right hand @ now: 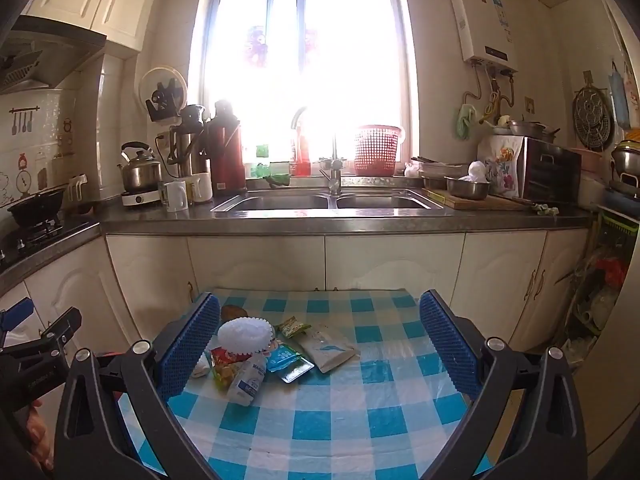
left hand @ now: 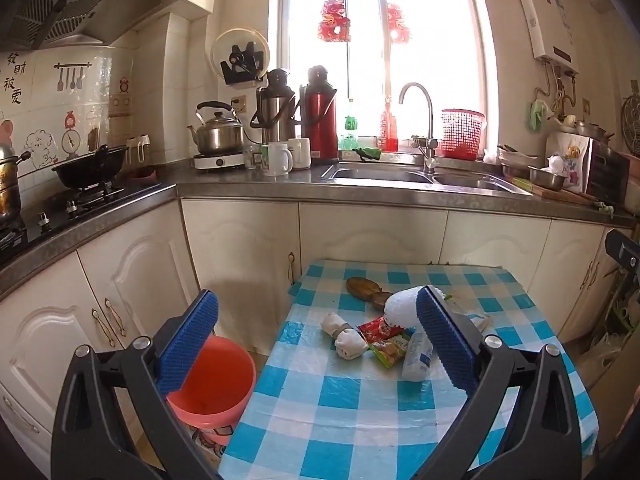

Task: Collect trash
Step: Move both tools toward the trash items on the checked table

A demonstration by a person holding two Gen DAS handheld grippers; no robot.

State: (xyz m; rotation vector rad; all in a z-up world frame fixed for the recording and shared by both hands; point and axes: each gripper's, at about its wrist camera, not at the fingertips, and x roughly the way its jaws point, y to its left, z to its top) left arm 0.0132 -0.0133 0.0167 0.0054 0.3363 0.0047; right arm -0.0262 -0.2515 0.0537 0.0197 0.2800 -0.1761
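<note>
I have both sets of fingers spread wide and empty: left gripper (left hand: 318, 338), right gripper (right hand: 320, 340). The trash pile (right hand: 264, 350) lies untouched on the bench (right hand: 360, 432); the red bucket (left hand: 216, 380) stands beside it. Collection not yet begun; next, I judge, close on one wrapper.

The checked table cover (right hand: 344, 412) at lower centre looks like glossy plastic film, wrinkled and shining; the wrappers (right hand: 290, 364) on it are shiny foil or plastic; the bucket (left hand: 216, 384) at lower left is smooth orange plastic; the kettle (left hand: 218, 130) and sink (right hand: 332, 202) are polished metal; the gripper pads (right hand: 188, 350) are ribbed, matt blue.
</note>
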